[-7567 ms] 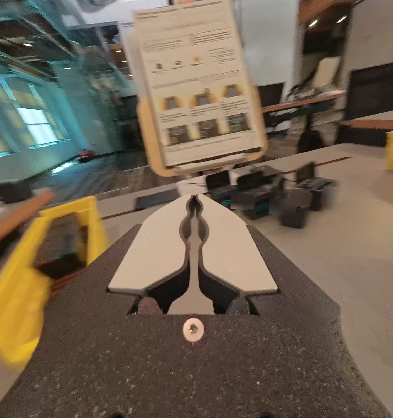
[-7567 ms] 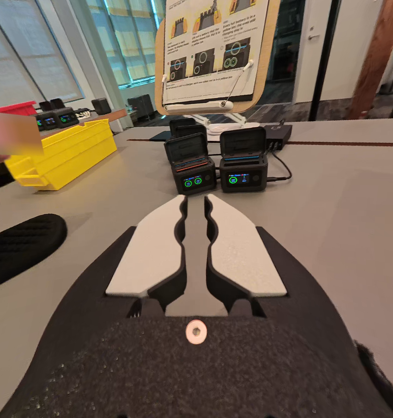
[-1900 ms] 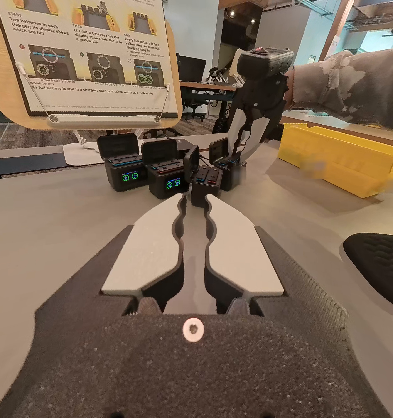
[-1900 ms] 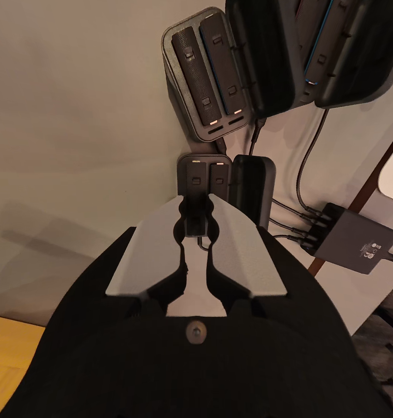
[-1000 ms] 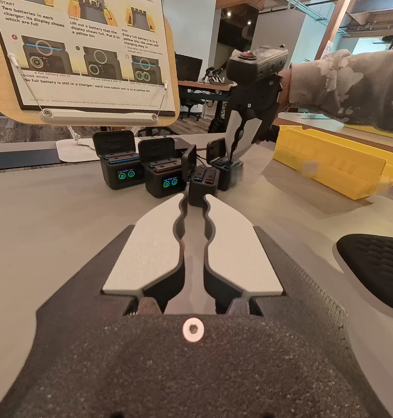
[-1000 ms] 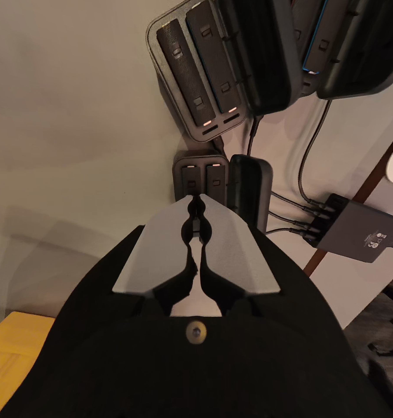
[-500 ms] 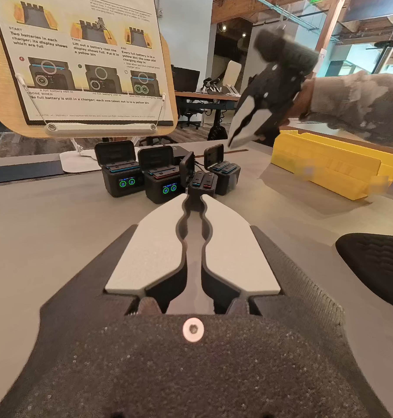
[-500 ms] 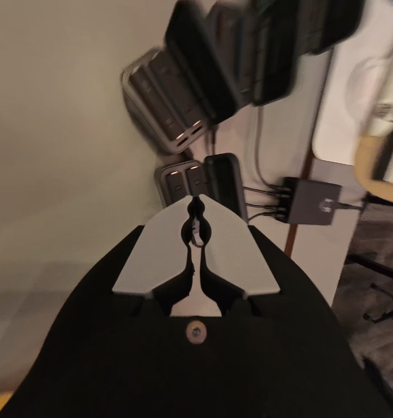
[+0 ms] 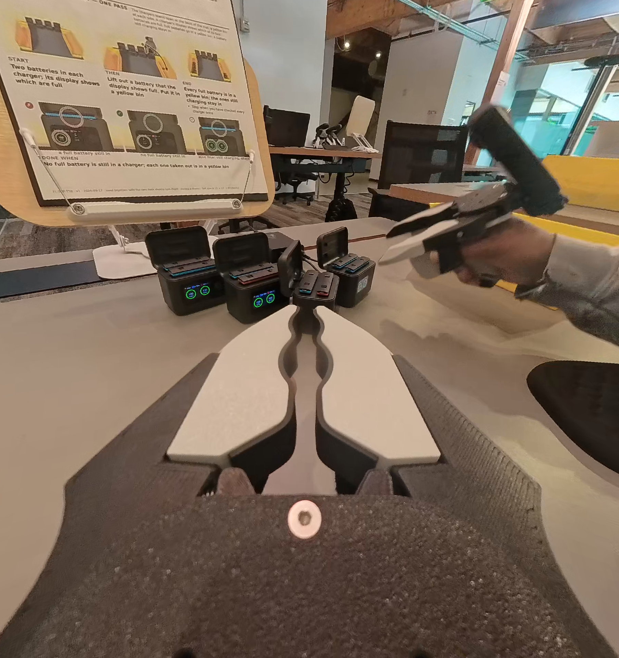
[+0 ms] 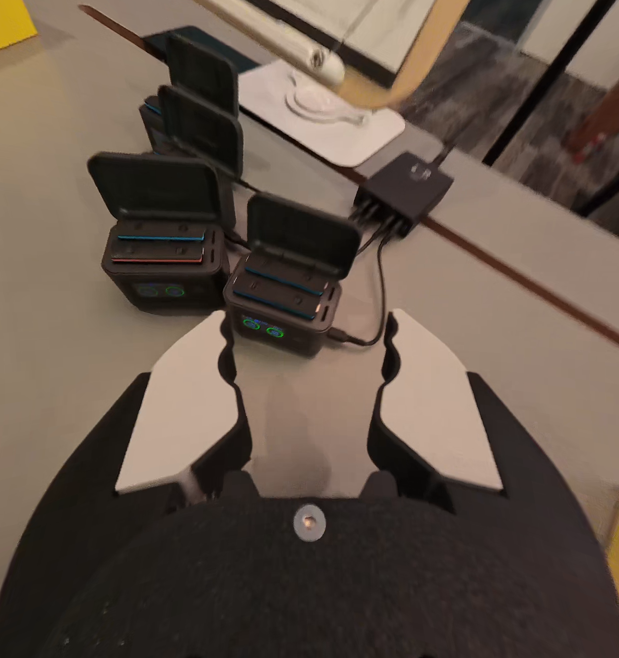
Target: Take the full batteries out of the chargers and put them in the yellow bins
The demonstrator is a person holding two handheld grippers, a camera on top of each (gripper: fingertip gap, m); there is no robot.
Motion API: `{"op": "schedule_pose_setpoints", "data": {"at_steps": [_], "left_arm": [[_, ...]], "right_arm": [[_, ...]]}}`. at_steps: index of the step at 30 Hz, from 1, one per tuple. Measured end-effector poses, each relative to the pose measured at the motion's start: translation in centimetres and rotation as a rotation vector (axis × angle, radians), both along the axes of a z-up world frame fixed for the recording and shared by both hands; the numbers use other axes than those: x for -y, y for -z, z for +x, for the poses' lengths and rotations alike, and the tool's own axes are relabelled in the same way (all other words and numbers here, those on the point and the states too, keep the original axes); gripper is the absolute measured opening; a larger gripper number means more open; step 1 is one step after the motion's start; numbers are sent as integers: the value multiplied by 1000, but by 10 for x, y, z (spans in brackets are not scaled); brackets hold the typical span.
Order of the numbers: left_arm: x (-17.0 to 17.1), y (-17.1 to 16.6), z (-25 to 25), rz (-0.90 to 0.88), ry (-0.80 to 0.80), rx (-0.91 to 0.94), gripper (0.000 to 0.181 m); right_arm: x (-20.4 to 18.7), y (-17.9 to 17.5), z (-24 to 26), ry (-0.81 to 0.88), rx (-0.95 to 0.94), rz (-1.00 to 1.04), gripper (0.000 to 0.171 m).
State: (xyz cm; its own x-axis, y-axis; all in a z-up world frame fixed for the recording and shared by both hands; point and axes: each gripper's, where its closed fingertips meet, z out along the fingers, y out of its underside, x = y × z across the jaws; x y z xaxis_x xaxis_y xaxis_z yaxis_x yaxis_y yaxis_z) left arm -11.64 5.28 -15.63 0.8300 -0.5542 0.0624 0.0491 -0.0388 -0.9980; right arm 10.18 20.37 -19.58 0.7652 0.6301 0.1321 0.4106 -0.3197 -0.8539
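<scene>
my left gripper (image 9: 305, 313) is nearly closed, only a thin slot between the white fingers, nothing in it; it hangs low over the grey table (image 9: 87, 374), tips pointing at the chargers. my right gripper (image 10: 306, 320) is spread wide and empty, held above the table just short of the nearest charger (image 10: 283, 313); in the left wrist view it shows off to the right, in my hand (image 9: 493, 263), blurred.

four black chargers (image 9: 190, 281) stand in a cluster, lids up, batteries (image 10: 283, 288) seated in pairs in each, blue or red edges showing. green rings glow on the front displays i can see. cables run to a black power hub (image 10: 404, 192) behind them.

yellow bin (image 9: 568, 231) sits at the right, behind my right hand, well apart from the chargers. instruction sheet on a wooden board (image 9: 129, 117) stands behind the chargers. open office beyond: desks, chairs, glass walls.
</scene>
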Motion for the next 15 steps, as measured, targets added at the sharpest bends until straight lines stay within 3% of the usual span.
{"op": "schedule_pose_setpoints", "data": {"at_steps": [8, 10, 15], "left_arm": [[2, -1, -1, 8, 0, 3, 4], [2, -1, -1, 6, 1, 8, 4], [2, 1, 0, 1, 5, -2, 4]], "right_arm": [[-13, 52, -32, 85, -25, -113, 96], [-18, 54, -28, 108, -3, -109, 87], [-28, 54, -16, 188, -16, -93, 85]]}}
